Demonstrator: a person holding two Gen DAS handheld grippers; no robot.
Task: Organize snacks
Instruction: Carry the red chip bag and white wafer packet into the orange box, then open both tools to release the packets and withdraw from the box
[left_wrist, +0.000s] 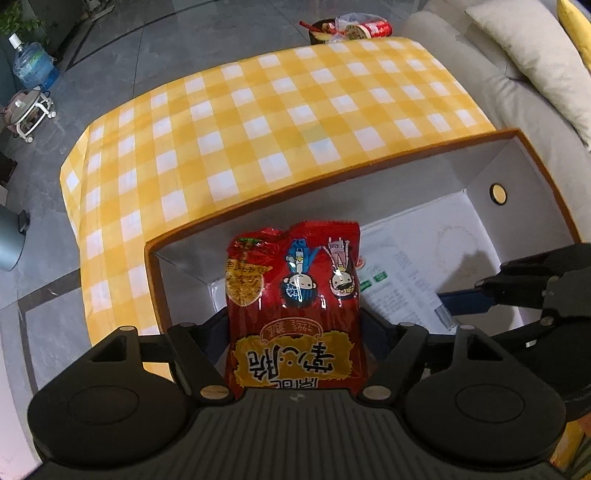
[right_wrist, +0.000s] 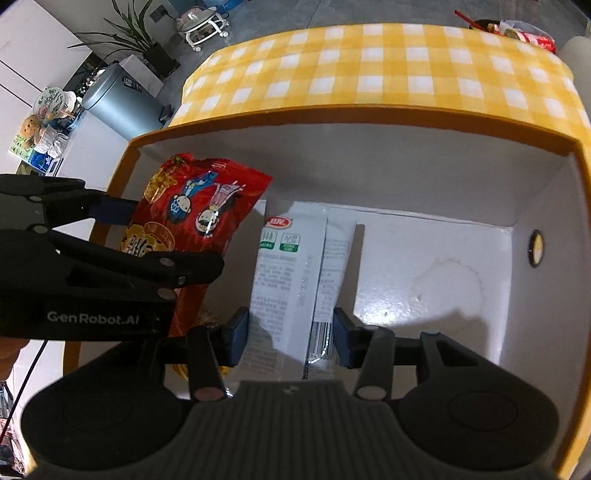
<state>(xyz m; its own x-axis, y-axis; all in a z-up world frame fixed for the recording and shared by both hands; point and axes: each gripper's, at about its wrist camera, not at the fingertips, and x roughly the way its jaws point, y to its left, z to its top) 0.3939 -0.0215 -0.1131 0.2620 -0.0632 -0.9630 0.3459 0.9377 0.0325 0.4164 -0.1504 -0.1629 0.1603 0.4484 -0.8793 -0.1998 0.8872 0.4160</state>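
Observation:
My left gripper (left_wrist: 295, 325) is shut on a red instant-noodle packet (left_wrist: 295, 291) and holds it over the left end of an orange-rimmed box with white inner walls (left_wrist: 332, 173). The packet also shows in the right wrist view (right_wrist: 199, 218), with the left gripper (right_wrist: 125, 221) clamped on it. My right gripper (right_wrist: 290, 328) is shut on a white snack pack with green labels (right_wrist: 291, 266), held low inside the box (right_wrist: 332, 122) beside the red packet. The right gripper also shows at the right edge of the left wrist view (left_wrist: 476, 291).
The box sits on a table with a yellow checked cloth (left_wrist: 258, 122). A bin with snack wrappers (left_wrist: 351, 27) stands beyond the far edge. A beige sofa (left_wrist: 517, 62) is at the right. A grey bin (right_wrist: 114, 103) and a plant (right_wrist: 136, 33) stand on the floor at the left.

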